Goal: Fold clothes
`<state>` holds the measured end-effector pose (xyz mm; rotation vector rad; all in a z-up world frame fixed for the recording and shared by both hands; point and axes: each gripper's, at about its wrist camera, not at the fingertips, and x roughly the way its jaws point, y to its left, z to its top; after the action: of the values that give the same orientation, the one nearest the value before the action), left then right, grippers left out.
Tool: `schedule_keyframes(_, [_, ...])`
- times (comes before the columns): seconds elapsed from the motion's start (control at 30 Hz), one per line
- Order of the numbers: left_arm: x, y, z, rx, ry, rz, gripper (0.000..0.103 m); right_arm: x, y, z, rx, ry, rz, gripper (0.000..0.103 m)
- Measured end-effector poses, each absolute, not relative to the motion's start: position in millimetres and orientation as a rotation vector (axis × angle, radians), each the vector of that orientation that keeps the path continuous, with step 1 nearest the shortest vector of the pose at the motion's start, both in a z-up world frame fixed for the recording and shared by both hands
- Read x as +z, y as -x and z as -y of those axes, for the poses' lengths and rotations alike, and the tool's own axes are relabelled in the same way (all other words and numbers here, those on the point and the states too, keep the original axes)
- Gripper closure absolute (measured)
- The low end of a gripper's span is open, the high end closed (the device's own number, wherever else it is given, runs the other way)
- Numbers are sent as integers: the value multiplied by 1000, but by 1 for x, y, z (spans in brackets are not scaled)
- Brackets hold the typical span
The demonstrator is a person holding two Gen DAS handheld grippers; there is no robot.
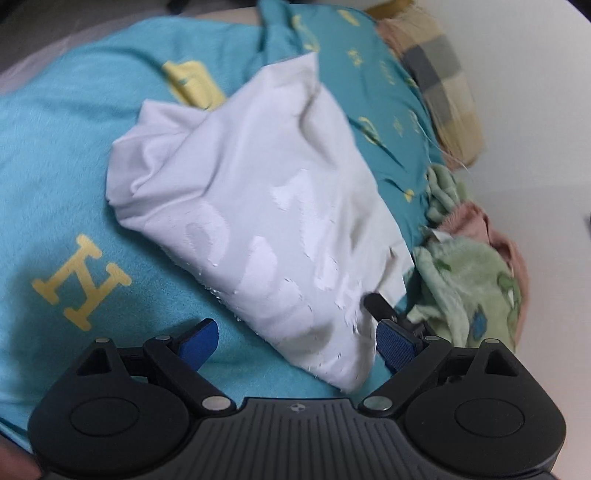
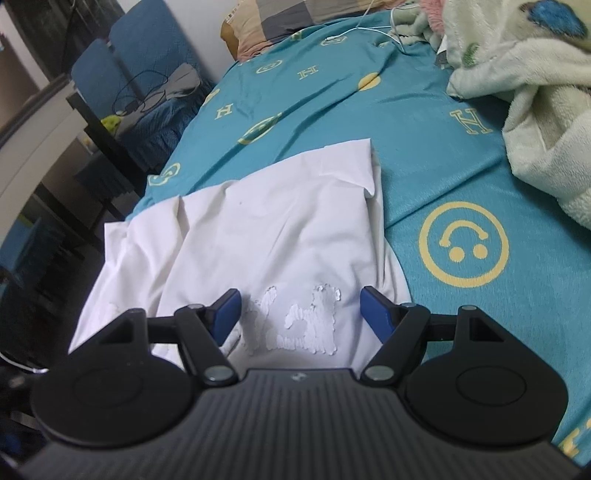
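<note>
A white T-shirt (image 1: 255,221) with a faded white print lies partly folded and rumpled on the teal bedsheet (image 1: 55,166). My left gripper (image 1: 295,345) is open just over the shirt's near end, its blue pads on either side of the cloth. In the right wrist view the same shirt (image 2: 266,236) lies flat with a sleeve folded over. My right gripper (image 2: 299,312) is open just above its printed part, holding nothing. The right gripper's tip also shows in the left wrist view (image 1: 384,310) at the shirt's edge.
A green fleece blanket (image 1: 469,280) and pink cloth are bunched at the right, also seen in the right wrist view (image 2: 524,74). A checked pillow (image 1: 439,74) lies at the bed head. The bed edge (image 2: 155,192), a dark table and blue chairs (image 2: 140,55) are at the left. A white cable (image 2: 373,29) lies on the sheet.
</note>
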<state>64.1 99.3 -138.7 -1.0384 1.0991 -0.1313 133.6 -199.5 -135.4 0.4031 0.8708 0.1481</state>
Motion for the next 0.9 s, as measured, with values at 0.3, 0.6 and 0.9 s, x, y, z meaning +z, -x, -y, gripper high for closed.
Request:
schedule_keyframes(0.3, [-174,-70,-116,38,1278,-1041,28,-136,-133,210,146,-487,-877,29])
schedule_keyframes(0.6, [-168,-73,-119,77,1238,-956,62,-132,-131,217,136,-543,-869,29])
schedule_keyframes(0.9, [-123,-77,-101,-28,1119,-798,74,-101,-97,233,333,-1030,-778,29])
